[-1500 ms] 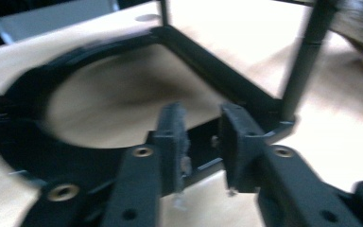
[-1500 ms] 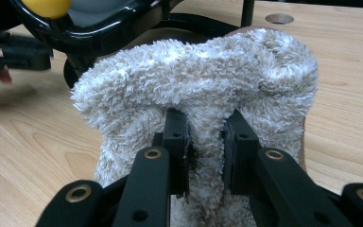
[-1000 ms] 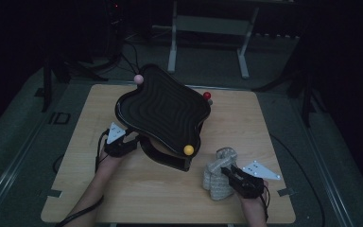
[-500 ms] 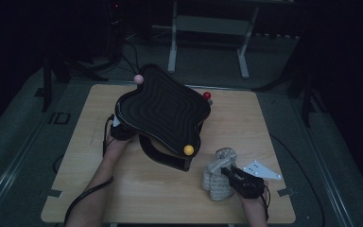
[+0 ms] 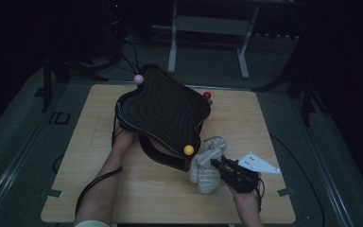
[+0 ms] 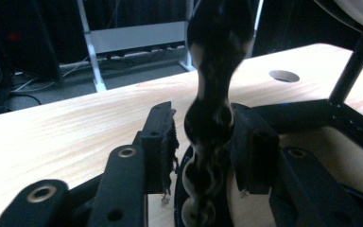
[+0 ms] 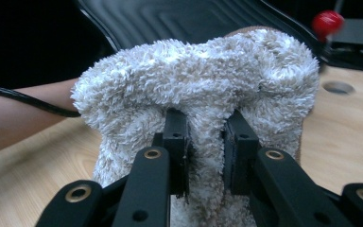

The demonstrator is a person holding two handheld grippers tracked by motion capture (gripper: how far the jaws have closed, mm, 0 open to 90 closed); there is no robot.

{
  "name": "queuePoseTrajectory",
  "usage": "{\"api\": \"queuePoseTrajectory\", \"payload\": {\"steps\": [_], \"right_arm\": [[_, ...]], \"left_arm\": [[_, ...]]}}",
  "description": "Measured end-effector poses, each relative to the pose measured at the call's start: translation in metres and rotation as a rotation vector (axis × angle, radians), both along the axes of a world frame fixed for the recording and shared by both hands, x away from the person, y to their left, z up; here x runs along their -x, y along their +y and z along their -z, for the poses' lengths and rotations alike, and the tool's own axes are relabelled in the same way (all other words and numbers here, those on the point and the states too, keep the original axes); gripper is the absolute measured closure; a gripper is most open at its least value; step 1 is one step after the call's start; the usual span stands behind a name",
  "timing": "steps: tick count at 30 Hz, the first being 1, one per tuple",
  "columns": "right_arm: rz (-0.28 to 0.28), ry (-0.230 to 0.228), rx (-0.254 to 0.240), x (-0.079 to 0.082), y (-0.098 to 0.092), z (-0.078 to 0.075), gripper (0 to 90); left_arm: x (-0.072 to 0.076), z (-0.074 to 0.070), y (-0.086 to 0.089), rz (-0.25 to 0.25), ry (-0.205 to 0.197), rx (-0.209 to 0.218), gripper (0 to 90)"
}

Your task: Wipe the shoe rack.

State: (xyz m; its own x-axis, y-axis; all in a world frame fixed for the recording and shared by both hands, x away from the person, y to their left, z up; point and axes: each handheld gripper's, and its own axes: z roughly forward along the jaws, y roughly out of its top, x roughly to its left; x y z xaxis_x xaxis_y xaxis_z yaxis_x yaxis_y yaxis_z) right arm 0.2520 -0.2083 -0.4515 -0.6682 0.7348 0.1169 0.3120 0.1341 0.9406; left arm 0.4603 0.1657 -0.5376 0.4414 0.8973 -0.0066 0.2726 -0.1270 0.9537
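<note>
The black wavy board [image 5: 163, 111] is standing tilted on its frame near the middle of the table [image 5: 274, 123], and wiping it well is calling for steadying its left rim while pressing the fluffy cloth [image 5: 207, 165] flat along the grooves. The left hand-held gripper [image 6: 203, 142], jaws having just been closing, is pinching the board's rim narrowly. The right hand-held gripper [image 7: 205, 142], near the table's front edge, is clamping the cloth tightly.
</note>
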Motion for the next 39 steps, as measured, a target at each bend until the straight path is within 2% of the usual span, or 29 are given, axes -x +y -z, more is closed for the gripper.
{"api": "queuePoseTrajectory", "payload": {"steps": [3, 7, 9, 10, 13, 15, 21, 27, 29, 33, 39], "right_arm": [[-0.005, -0.021, 0.012, -0.006, 0.012, -0.004, 74.8], [0.015, -0.01, 0.003, -0.018, 0.019, -0.007, 74.2], [-0.002, -0.007, 0.021, -0.022, 0.026, -0.007, 66.6], [-0.03, 0.024, 0.041, -0.025, 0.031, -0.006, 61.4], [-0.019, 0.034, 0.1, -0.027, 0.043, 0.0, 57.2], [-0.018, 0.043, 0.08, -0.029, 0.045, 0.005, 55.0], [-0.01, 0.04, 0.097, -0.03, 0.044, 0.004, 54.0], [-0.006, 0.057, 0.079, -0.034, 0.034, 0.004, 55.0], [-0.005, 0.047, 0.087, -0.034, 0.03, 0.004, 55.6], [0.014, 0.026, 0.091, -0.036, 0.02, 0.005, 58.8], [0.05, 0.013, 0.089, -0.042, 0.007, 0.006, 62.6]], "left_arm": [[-0.001, 0.0, -0.001, -0.004, 0.008, -0.01, 74.1], [0.001, 0.0, -0.001, 0.002, 0.005, -0.018, 74.6], [0.003, 0.0, 0.0, 0.007, 0.003, -0.016, 74.7], [0.005, 0.0, 0.001, 0.008, 0.002, -0.012, 74.7], [0.009, 0.0, 0.003, 0.022, 0.001, -0.01, 74.8], [0.014, 0.0, 0.005, 0.033, -0.001, -0.014, 74.9], [0.027, 0.001, 0.012, 0.066, -0.007, -0.006, 74.9], [0.042, 0.001, 0.02, 0.1, -0.01, -0.015, 75.0], [0.045, 0.001, 0.021, 0.111, -0.012, -0.015, 75.0], [0.061, 0.002, 0.025, 0.16, -0.022, -0.012, 75.0], [0.079, 0.003, 0.026, 0.189, -0.03, -0.006, 75.0]]}}
